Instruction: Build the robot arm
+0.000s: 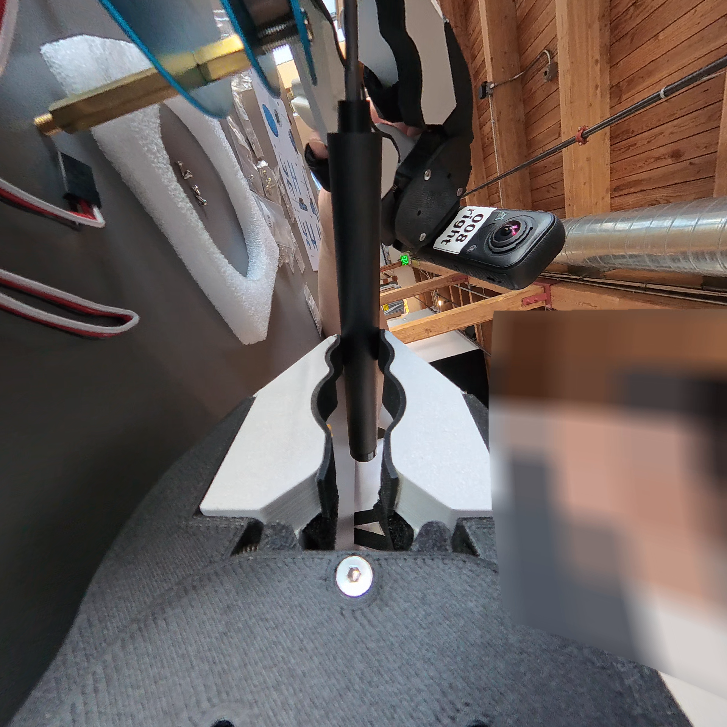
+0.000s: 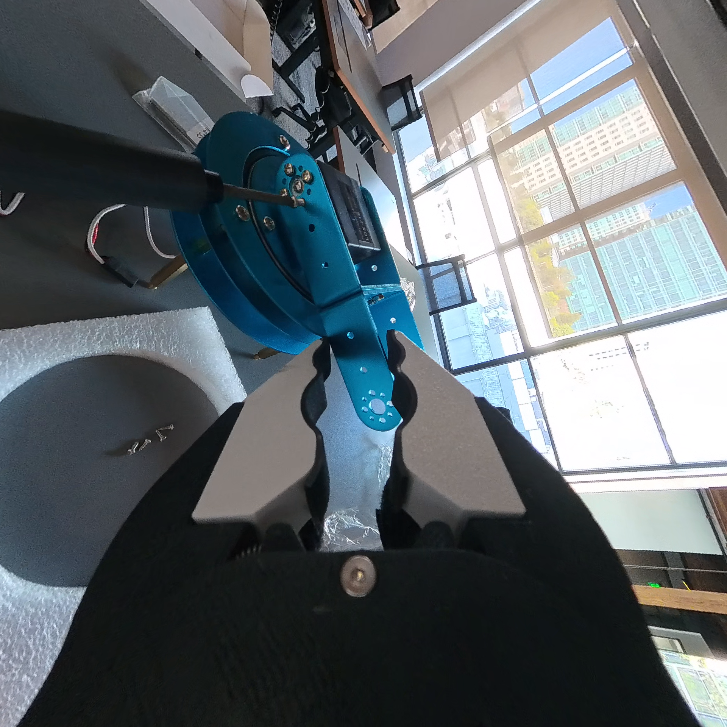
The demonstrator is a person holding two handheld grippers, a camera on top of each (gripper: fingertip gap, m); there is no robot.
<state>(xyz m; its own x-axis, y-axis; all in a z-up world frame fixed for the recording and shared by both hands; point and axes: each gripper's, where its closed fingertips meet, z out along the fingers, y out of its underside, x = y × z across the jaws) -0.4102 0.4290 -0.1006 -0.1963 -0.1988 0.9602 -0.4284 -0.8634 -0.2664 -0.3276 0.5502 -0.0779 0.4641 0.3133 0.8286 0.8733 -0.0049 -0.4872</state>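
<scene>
My left gripper (image 1: 358, 356) is shut on a black screwdriver (image 1: 356, 251) that points away along the fingers. In the right wrist view the screwdriver (image 2: 118, 173) comes in from the left, and its tip holds a small screw (image 2: 299, 202) against the blue metal bracket (image 2: 310, 236) of a round blue turntable base (image 2: 236, 283) with a black servo (image 2: 354, 214). My right gripper (image 2: 358, 362) is shut on the bracket's lower blue arm (image 2: 368, 385). The right gripper and its camera (image 1: 507, 246) show beyond the screwdriver in the left wrist view.
White foam packing (image 2: 118, 334) with a round cut-out lies on the grey table (image 2: 59, 78); several loose screws (image 2: 151, 438) lie inside it. Red-and-white servo wires (image 1: 78, 314) and brass standoffs (image 1: 130, 94) are near the base. A clear bag (image 2: 173, 102) lies farther off. Windows are at right. Across from one pair of fingers to the other is roughly 15 cm.
</scene>
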